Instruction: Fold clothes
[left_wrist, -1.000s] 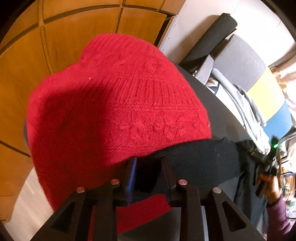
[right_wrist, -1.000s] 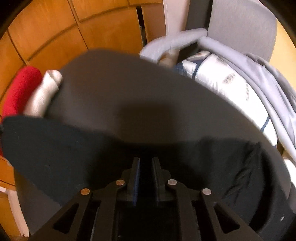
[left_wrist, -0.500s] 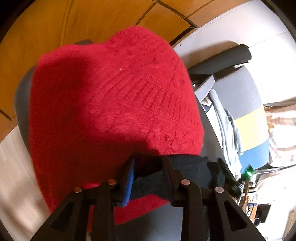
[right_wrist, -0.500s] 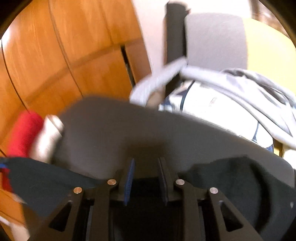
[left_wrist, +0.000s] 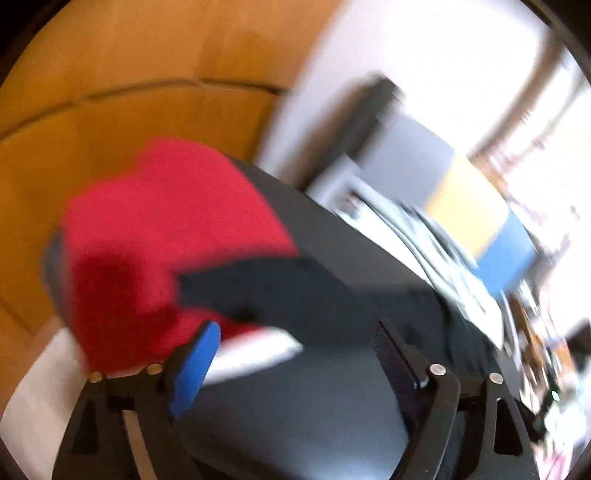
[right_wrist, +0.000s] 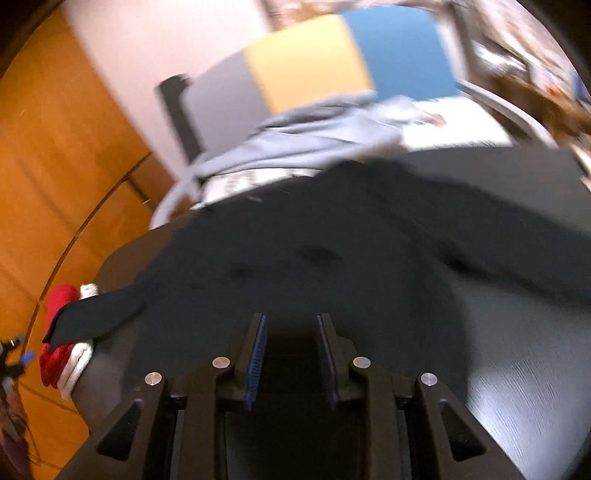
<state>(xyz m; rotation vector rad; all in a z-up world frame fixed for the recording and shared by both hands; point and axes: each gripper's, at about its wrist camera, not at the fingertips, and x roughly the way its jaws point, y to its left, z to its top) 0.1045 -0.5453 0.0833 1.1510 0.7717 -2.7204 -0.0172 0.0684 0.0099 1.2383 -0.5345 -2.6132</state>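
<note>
A: Starting with the biggest thing, what fills both views?

B: The round dark table (right_wrist: 498, 387); it takes up the lower half of each picture, and both pictures are smeared with motion blur.

A: And the clothes?

B: A black garment (right_wrist: 332, 236) lies spread across the tabletop in the right wrist view, running from about 9 o'clock to 3 o'clock, with one pointed end reaching out over the table's edge at 9 o'clock; in the left wrist view the same cloth shows as a dark flap at the centre, lying partly over a red knitted garment (left_wrist: 166, 229) at 9 to 10 o'clock; a folded white cloth (left_wrist: 255, 350) lies just under the red one, toward 7 o'clock.

A: Beyond the table?

B: A chair with grey, yellow and blue panels (right_wrist: 306, 62) at 12 o'clock in the right view; a pale blue-grey garment (right_wrist: 295, 140) is draped over its seat, touching the table's far edge; orange wood panelling (right_wrist: 55, 147) fills the 9 to 11 o'clock side.

A: The grippers?

B: The left gripper (left_wrist: 295, 347) has its fingers spread wide with nothing between them, over the tabletop at 6 o'clock; the right gripper (right_wrist: 291, 347) shows a narrower gap, also parted and holding nothing, its tips just above the near edge of the black garment.
</note>
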